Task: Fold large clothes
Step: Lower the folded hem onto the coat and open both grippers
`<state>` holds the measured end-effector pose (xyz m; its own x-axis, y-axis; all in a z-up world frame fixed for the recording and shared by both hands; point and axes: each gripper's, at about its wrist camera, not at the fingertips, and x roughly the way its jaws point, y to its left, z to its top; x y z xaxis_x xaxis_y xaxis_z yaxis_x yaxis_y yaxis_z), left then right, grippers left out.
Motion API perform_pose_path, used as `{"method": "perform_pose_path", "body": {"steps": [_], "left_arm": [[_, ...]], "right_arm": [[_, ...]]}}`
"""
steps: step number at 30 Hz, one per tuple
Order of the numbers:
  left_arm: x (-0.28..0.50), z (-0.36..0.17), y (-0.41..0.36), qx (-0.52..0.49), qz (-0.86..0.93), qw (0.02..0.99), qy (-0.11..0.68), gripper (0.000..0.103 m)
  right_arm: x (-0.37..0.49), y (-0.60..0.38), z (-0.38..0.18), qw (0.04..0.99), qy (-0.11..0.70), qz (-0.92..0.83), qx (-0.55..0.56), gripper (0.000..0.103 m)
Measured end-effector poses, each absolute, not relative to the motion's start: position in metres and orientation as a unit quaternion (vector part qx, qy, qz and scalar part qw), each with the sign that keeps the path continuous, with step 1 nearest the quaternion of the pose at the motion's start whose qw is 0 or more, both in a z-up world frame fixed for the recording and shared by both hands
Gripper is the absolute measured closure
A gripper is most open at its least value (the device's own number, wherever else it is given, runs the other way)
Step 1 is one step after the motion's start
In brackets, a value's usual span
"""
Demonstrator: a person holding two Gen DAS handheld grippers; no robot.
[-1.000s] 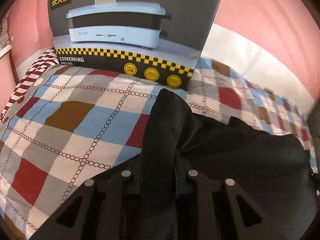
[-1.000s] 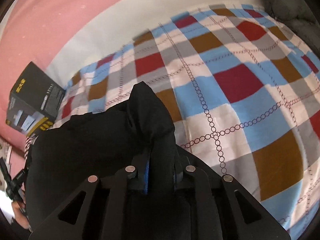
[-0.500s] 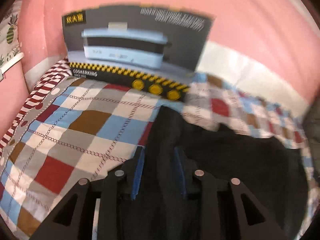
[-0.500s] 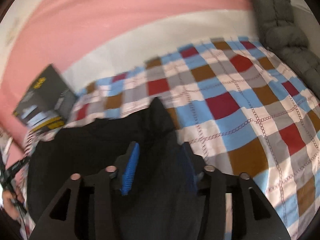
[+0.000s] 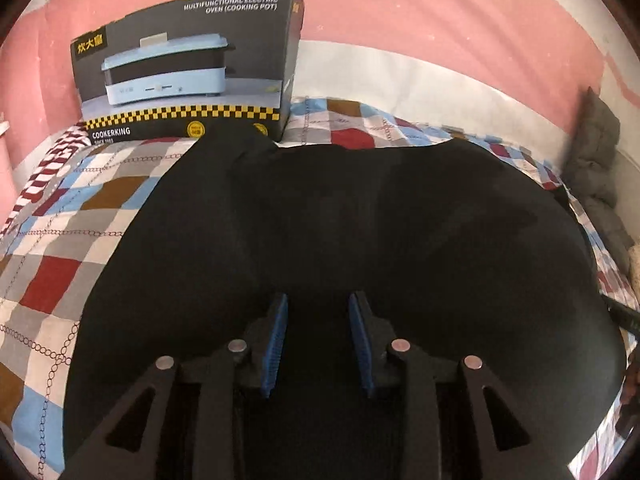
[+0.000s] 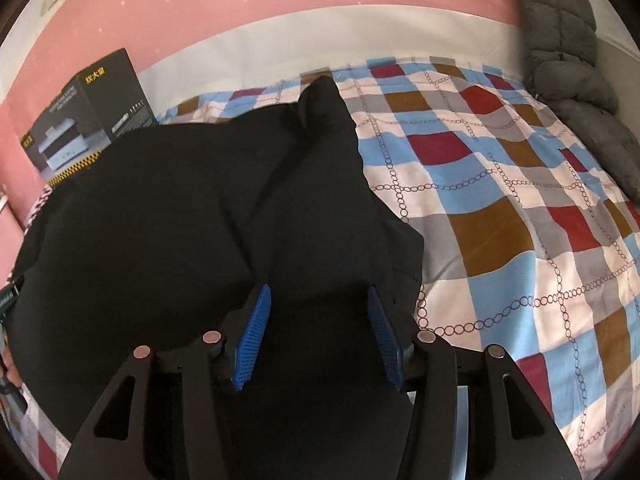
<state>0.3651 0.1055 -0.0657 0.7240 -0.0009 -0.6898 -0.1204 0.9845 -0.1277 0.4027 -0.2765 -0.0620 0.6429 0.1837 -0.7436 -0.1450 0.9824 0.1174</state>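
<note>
A large black garment [image 5: 340, 216] lies spread on the checked bedspread [image 5: 80, 216]. Its far corner reaches the foot of the box. My left gripper [image 5: 318, 300] hovers over the garment's near part, jaws open with blue pads [image 5: 276, 332] showing and nothing between them. In the right wrist view the same garment [image 6: 180, 208] covers the left half of the bed, with a pointed corner toward the wall. My right gripper [image 6: 318, 292] is open above its near right edge, blue pads [image 6: 252, 336] apart.
A dark electric-oven box [image 5: 188, 68] stands at the bed's far left against the pink wall; it also shows in the right wrist view [image 6: 84, 116]. A grey quilted blanket [image 6: 568, 56] is piled at the far right. Bare bedspread [image 6: 520, 220] lies right of the garment.
Both grippers opened and let go of the black garment, then pulled back and up. The garment now lies flat and spread out instead of bunched between the fingers.
</note>
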Motion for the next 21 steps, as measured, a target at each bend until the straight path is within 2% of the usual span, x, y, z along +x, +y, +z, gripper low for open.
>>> {"method": "perform_pose_path", "body": {"steps": [6, 10, 17, 21], "left_arm": [[0.361, -0.048, 0.113, -0.087, 0.048, 0.912, 0.398, 0.069], [0.320, -0.027, 0.132, -0.099, 0.062, 0.922, 0.368, 0.069], [0.287, -0.058, 0.179, -0.129, 0.103, 0.900, 0.404, 0.069], [0.282, -0.052, 0.183, -0.140, 0.111, 0.894, 0.411, 0.069]], "right_arm": [[0.392, -0.280, -0.041, 0.900, 0.427, 0.073, 0.035, 0.052], [0.354, -0.286, -0.019, 0.910, 0.401, 0.099, 0.046, 0.052], [0.336, -0.319, -0.062, 0.883, 0.452, 0.087, 0.095, 0.052], [0.335, -0.320, -0.056, 0.882, 0.456, 0.074, 0.096, 0.052]]}}
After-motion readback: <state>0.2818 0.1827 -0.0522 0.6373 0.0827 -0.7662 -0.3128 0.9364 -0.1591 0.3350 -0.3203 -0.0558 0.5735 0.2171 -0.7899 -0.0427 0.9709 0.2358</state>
